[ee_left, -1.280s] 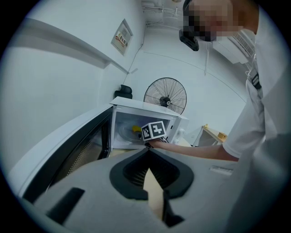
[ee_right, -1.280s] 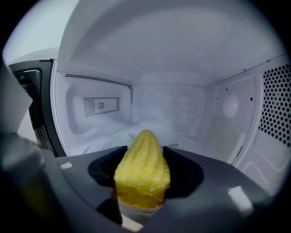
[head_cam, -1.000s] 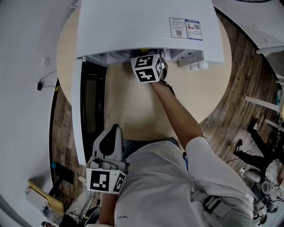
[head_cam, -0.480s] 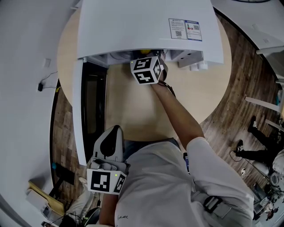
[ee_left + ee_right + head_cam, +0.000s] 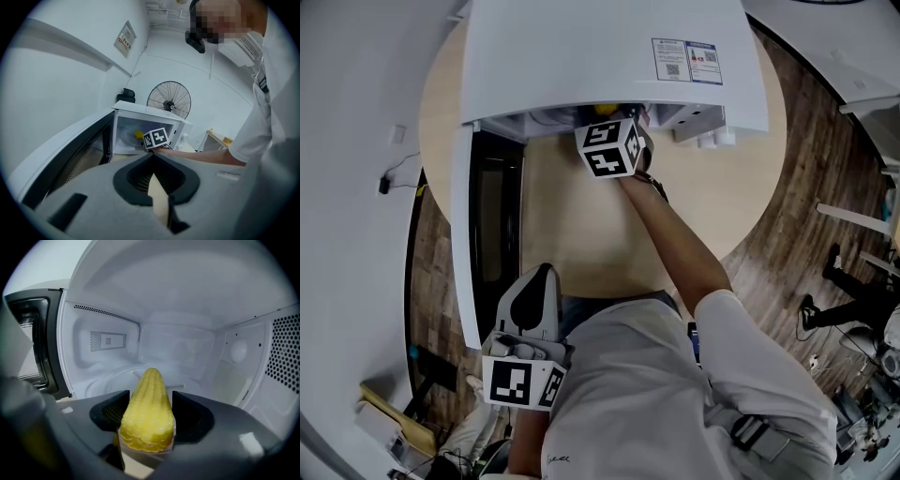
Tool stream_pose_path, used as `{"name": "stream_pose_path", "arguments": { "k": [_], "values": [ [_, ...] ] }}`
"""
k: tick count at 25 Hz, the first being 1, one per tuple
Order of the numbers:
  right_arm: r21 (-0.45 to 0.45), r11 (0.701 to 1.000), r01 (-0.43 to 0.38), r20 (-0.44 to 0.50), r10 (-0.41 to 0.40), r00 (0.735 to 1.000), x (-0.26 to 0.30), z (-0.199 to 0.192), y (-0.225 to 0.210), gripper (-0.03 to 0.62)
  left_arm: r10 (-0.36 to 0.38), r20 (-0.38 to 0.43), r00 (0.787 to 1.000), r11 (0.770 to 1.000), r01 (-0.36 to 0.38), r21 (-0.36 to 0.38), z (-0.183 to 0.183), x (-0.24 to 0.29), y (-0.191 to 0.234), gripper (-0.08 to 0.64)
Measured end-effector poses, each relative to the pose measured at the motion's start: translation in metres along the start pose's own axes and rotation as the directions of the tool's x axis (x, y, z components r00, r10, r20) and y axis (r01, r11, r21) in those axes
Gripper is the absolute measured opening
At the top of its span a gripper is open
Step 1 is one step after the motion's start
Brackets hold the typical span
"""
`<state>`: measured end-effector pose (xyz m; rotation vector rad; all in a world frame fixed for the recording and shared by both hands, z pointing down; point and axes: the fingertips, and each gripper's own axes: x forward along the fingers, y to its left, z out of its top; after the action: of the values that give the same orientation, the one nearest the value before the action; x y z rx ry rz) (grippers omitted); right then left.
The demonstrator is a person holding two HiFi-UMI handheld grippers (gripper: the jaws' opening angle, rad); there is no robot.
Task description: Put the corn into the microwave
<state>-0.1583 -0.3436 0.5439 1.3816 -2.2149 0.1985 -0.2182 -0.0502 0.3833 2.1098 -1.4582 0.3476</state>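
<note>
Right gripper (image 5: 150,397), lower centre, inside microwave (image 5: 187,301): jaws have just been opening, corn (image 5: 147,416) between them, seemingly freed. Placement nearly done. Left gripper (image 5: 153,157) closed, empty.

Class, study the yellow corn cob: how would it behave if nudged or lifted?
The corn tapers to a rounded tip, so it would probably roll in a curve if pushed. Its bumpy kernel rows should give some grip, and it looks solid, so likely stiff.

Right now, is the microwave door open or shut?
Open: the door stands swung out to the left, baring the microwave's white inside.
</note>
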Motion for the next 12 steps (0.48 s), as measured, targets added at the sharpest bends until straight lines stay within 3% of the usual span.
{"name": "stream_pose_path", "arguments": {
  "k": [12],
  "values": [
    [0.023, 1.0, -0.005, 0.025, 0.005, 1.0, -0.012, 0.008, -0.002, 0.282, -0.011, 0.008, 1.0, 1.0, 0.011, 0.003, 0.001, 0.001, -0.007, -0.009]
  ]
}}
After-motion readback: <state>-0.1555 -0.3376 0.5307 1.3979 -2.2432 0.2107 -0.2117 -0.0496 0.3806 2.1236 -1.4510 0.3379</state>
